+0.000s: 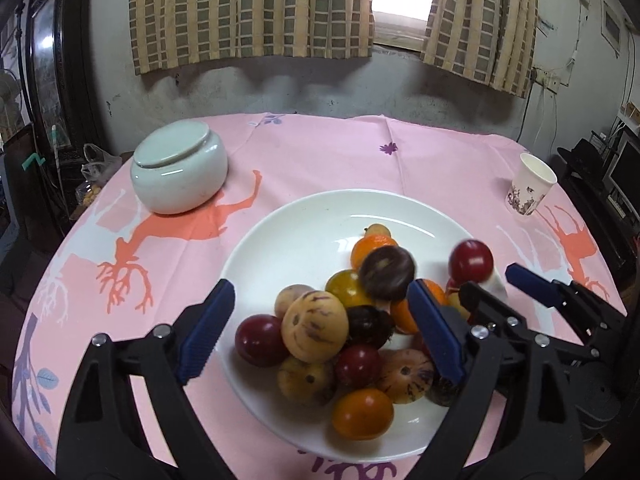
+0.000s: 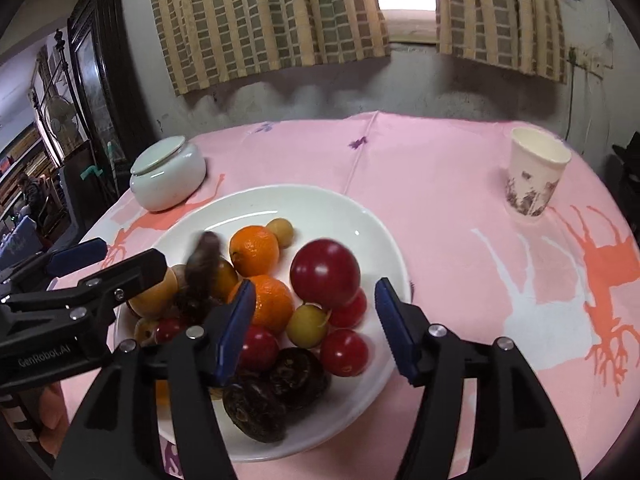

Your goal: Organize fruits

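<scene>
A white plate (image 1: 280, 216) (image 2: 372, 220) holds a pile of fruit: oranges (image 2: 254, 250), red plums, yellow fruits, striped pepino melons (image 1: 314, 326) and dark passion fruits (image 2: 296, 376). My left gripper (image 1: 320, 332) stands open over the near left of the pile, its pads touching nothing. A blurred dark purple fruit (image 1: 386, 274) (image 2: 204, 264) is just beyond its right finger. My right gripper (image 2: 316, 330) (image 1: 484, 280) is open over the plate's right side. A big red plum (image 2: 325, 274) (image 1: 471, 262) sits just past its fingertips, clear of both pads.
A pale lidded ceramic jar (image 1: 178, 170) (image 2: 168, 178) stands at the back left of the pink deer-print tablecloth (image 1: 340, 152). A paper cup (image 1: 530, 188) (image 2: 534, 176) stands at the back right. A dark cabinet is beyond the table's left edge.
</scene>
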Action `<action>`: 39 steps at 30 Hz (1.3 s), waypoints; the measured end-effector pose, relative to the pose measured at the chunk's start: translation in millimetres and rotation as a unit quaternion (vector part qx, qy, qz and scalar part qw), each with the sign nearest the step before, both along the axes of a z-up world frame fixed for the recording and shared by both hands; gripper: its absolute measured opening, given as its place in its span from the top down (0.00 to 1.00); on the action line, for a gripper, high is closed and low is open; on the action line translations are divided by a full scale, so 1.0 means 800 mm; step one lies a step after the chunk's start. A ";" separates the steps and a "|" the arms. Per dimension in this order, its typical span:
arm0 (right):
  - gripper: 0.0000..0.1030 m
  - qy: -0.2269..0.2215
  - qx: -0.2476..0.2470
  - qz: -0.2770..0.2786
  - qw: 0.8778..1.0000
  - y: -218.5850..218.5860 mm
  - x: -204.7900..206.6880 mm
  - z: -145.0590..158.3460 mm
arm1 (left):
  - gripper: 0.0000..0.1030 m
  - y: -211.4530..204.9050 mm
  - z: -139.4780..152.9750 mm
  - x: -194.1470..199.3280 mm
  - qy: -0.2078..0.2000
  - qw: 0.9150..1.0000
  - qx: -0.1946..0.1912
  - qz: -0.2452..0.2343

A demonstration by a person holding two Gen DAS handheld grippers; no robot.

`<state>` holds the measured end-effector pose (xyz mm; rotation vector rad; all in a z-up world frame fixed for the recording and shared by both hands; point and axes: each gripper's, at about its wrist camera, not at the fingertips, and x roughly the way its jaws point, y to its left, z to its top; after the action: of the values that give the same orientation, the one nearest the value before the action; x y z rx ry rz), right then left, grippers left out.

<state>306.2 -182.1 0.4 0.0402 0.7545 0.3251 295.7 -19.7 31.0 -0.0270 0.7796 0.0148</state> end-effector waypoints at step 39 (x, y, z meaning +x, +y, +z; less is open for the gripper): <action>0.39 -0.038 -0.057 0.030 0.997 -0.001 -0.298 0.056 | 0.02 0.008 0.032 -0.287 -0.016 1.000 -0.013 -0.014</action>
<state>68.1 -182.8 45.2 -0.1030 0.6989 0.3391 66.3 -13.0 56.6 -0.0405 0.7479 -0.0231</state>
